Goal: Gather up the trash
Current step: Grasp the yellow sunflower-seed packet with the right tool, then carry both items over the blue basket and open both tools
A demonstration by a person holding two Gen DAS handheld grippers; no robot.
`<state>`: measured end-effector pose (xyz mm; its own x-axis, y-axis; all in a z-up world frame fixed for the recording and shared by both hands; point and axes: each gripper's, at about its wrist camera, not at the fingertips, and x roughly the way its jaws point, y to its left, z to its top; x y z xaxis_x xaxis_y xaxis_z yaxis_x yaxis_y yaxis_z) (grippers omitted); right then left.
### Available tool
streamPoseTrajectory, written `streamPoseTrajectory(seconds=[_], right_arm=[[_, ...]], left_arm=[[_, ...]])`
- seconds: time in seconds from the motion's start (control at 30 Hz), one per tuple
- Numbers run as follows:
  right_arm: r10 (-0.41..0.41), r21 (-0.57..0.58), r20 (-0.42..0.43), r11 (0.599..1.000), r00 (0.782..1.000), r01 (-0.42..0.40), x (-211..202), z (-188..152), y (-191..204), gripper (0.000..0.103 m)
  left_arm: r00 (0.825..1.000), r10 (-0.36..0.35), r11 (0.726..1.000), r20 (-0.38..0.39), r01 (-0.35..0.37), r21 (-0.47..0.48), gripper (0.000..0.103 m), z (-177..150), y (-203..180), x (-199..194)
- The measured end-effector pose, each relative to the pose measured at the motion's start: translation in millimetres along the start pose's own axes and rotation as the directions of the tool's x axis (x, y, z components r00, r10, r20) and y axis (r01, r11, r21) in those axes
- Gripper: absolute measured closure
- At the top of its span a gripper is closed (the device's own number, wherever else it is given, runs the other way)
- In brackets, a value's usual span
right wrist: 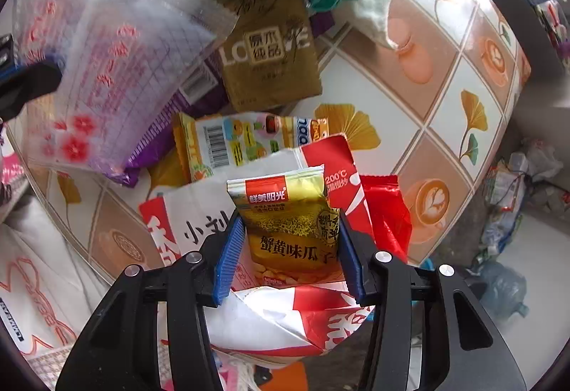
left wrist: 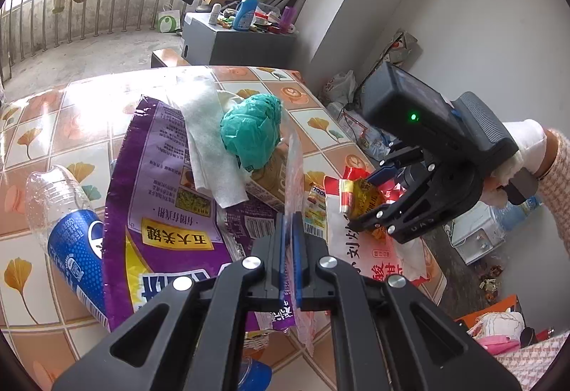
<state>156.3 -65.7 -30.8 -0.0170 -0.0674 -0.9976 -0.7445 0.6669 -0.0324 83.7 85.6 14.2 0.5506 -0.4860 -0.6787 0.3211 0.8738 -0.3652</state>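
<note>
My left gripper [left wrist: 292, 223] is shut on the edge of a clear plastic bag with red flowers [left wrist: 295, 163], which stands up from the pads; the bag [right wrist: 117, 63] spreads wide in the right wrist view. My right gripper [right wrist: 290, 238] points down over the table's right side. Its blue pads [right wrist: 228, 248] press both sides of a yellow snack packet [right wrist: 285, 213], which rests over a white and red bag [right wrist: 199, 223]. From the left wrist view, that gripper [left wrist: 367, 200] pinches the crumpled packet, held by a gloved hand [left wrist: 527, 141].
On the tile-patterned tablecloth [left wrist: 53, 127] lie a large purple bag [left wrist: 156, 198], a white tissue [left wrist: 210, 141], a teal bag wad [left wrist: 249, 131], a plastic bottle [left wrist: 67, 223], a gold packet [right wrist: 270, 52] and a red wrapper [right wrist: 388, 213]. Clutter covers the floor [right wrist: 506, 184] past the table's right edge.
</note>
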Motion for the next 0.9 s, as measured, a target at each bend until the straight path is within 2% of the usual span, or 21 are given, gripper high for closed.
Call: streamPoseTrajectory(seconds=[0.1, 0.13, 0.2, 0.27, 0.37, 0.43, 0.47, 0.5, 0.53, 0.63, 0.73, 0.83, 0.9], right_arm=[[0.078, 0.093, 0.145, 0.991, 0.986, -0.092, -20.6, -7.7, -21.0, 0.057], [0.106, 0.125, 0.208, 0.983, 0.972, -0.134, -28.7, -12.4, -28.2, 0.057], [0.147, 0.187, 0.343, 0.957, 0.928, -0.221, -46.6, -26.3, -45.4, 0.057], [0.164, 0.240, 0.493, 0.918, 0.854, -0.315, -65.7, -49.9, -62.8, 0.057], [0.138, 0.286, 0.684, 0.852, 0.716, -0.438, -91.0, -91.2, -79.1, 0.057], [0.089, 0.310, 0.776, 0.808, 0.624, -0.501, -110.1, -115.6, -83.2, 0.057], [0.056, 0.323, 0.809, 0.789, 0.585, -0.522, -114.0, -132.5, -86.6, 0.057], [0.010, 0.345, 0.835, 0.771, 0.551, -0.536, -114.8, -147.4, -89.2, 0.057], [-0.049, 0.377, 0.849, 0.753, 0.526, -0.539, -117.7, -166.2, -91.8, 0.057], [-0.199, 0.468, 0.858, 0.680, 0.473, -0.564, -119.2, -219.5, -100.0, 0.057], [-0.337, 0.560, 0.826, 0.587, 0.452, -0.585, -110.6, -269.2, -109.3, 0.057], [-0.452, 0.636, 0.770, 0.483, 0.450, -0.602, -98.1, -318.5, -116.2, 0.057], [-0.516, 0.688, 0.715, 0.400, 0.472, -0.605, -81.5, -344.3, -122.9, 0.057]], left_arm=[[1.000, 0.009, 1.000, 0.018, -0.009, -0.001, 0.100, 2.1, -0.2, -8.4], [1.000, 0.012, 1.000, 0.026, -0.012, 0.001, 0.100, 3.5, -1.1, -11.6], [0.999, 0.017, 1.000, 0.041, -0.017, 0.008, 0.100, 9.0, -4.9, -17.4], [0.998, 0.019, 1.000, 0.057, -0.020, 0.023, 0.100, 14.5, -11.6, -23.1], [0.996, 0.010, 0.998, 0.085, -0.016, 0.063, 0.100, 24.6, -27.9, -29.2], [0.995, -0.001, 0.996, 0.095, -0.008, 0.091, 0.100, 32.1, -40.1, -29.6], [0.995, -0.007, 0.995, 0.097, -0.003, 0.103, 0.101, 36.2, -47.2, -29.0], [0.995, -0.019, 0.993, 0.097, 0.007, 0.116, 0.102, 41.1, -54.7, -28.3], [0.995, -0.034, 0.991, 0.095, 0.022, 0.128, 0.102, 47.1, -63.0, -27.1], [0.991, -0.104, 0.981, 0.079, 0.089, 0.175, 0.102, 66.9, -94.9, -20.2], [0.984, -0.176, 0.957, 0.041, 0.161, 0.240, 0.102, 90.9, -136.8, -4.5], [0.973, -0.231, 0.922, -0.009, 0.222, 0.318, 0.102, 111.3, -189.8, 18.4], [0.963, -0.263, 0.889, -0.056, 0.265, 0.374, 0.102, 120.9, -228.7, 38.9]])
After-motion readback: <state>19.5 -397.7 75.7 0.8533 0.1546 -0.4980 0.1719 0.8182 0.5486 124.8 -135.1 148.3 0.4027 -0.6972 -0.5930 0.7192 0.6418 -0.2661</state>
